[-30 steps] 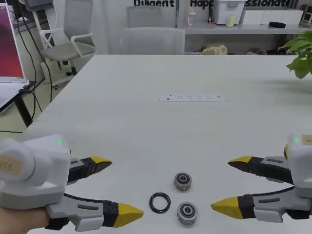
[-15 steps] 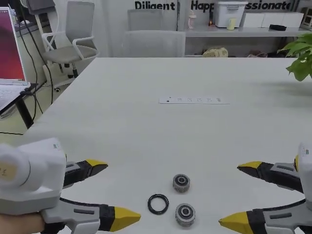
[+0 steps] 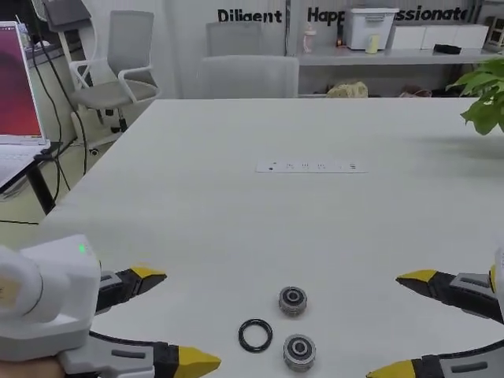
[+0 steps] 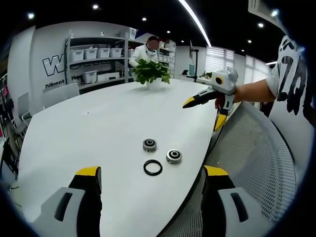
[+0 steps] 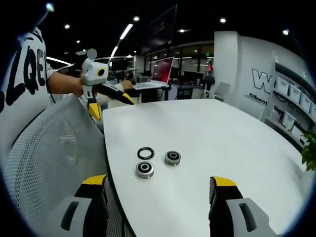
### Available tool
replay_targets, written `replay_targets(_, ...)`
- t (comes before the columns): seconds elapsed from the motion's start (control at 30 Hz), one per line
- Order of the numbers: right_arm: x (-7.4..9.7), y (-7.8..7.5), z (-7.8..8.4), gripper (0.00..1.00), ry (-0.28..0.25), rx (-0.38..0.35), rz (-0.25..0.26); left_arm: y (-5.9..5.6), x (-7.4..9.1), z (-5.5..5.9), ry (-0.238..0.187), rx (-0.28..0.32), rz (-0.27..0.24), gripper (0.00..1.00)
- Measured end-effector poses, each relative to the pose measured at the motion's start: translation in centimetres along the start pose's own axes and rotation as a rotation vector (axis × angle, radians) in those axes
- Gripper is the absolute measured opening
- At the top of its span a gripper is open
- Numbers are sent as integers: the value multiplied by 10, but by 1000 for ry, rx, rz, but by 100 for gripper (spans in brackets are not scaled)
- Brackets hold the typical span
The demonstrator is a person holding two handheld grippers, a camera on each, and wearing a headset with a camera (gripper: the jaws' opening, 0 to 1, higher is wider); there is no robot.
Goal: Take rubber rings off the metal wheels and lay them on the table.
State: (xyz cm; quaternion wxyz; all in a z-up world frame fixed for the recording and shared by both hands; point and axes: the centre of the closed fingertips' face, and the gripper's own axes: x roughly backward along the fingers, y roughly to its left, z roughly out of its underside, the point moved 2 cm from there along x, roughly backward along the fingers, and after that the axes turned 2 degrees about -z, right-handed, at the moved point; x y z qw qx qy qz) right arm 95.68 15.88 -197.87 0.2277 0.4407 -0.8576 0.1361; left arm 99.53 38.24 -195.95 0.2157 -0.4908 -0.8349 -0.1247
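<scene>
Bright, even light falls on the pale counter point(image 3: 236, 220) in the head view, with no glare on it. The two wheels point(image 3: 293, 300) cast only faint, soft shadows close beneath themselves. The middle of that frame is sharp, while the bulky body of the left claw point(image 3: 183, 318) at lower left looks slightly soft. At the left edge a screen point(image 3: 16, 79) glows red.

Both gripper views bend straight lines strongly toward their edges. In them the ceiling is dark, dotted with small spotlights point(image 4: 96, 7) and crossed by a long strip light point(image 4: 195, 22) at upper centre. The counter below is bright by contrast. Windows point(image 4: 217, 59) at upper right look washed out.
</scene>
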Motion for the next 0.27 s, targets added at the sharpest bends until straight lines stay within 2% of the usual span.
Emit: replay_targets(0.27,1,0,2,84,10,5,4,1,0,-2,-4,7,1,81)
